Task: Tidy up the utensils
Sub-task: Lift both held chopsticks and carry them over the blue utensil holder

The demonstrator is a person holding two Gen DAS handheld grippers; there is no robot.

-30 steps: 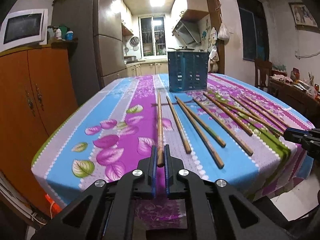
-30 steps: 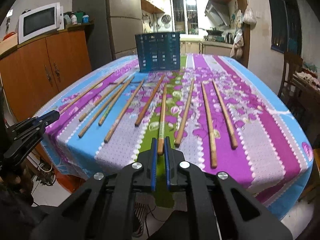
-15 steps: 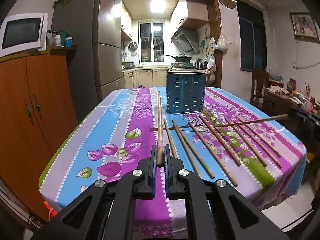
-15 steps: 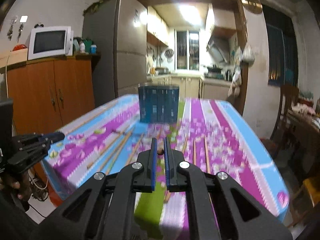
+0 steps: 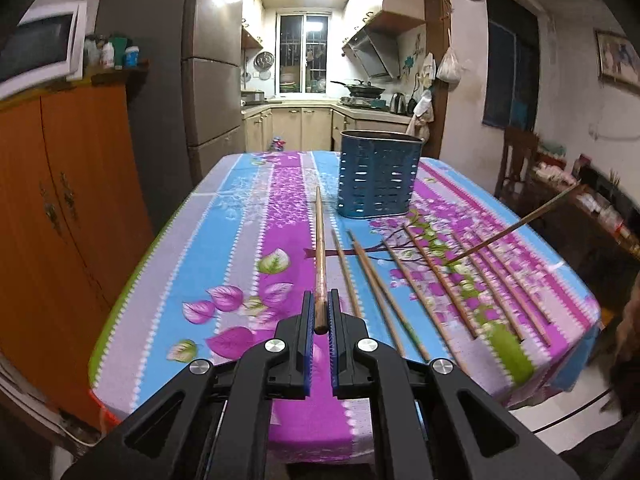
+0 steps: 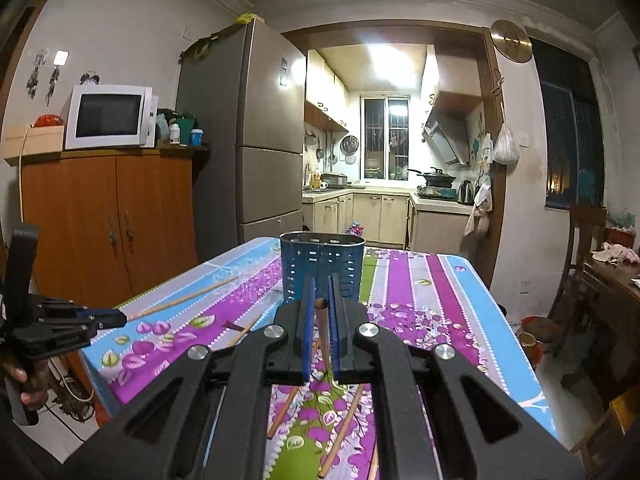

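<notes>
I am working two hand-held grippers over a counter covered in a striped flowered cloth, and the sorting has, as I judge it, barely begun. The blue perforated holder stands upright at the far end of the counter, ahead of both sets of fingers, and I can see nothing sticking out above its rim in either view. Most of the chopsticks lie loose in a row on the cloth to the right of my left fingers, between them and the holder; I count roughly seven there, though blur makes the count unsure. So two sticks are lifted, none is delivered, and the rest are waiting. My left gripper has its fingers drawn together and clamped on the thick end of one chopstick, which runs straight forward from the fingers, its far tip pointing just left of the holder. My right gripper likewise has its fingers closed tight on the end of a second chopstick, seen almost end-on between the blue pads, with the holder directly beyond them. In the left view that second chopstick slants in from the right edge above the loose row, clear of the cloth. In the right view the left gripper sits off to the left, held by a hand.
</notes>
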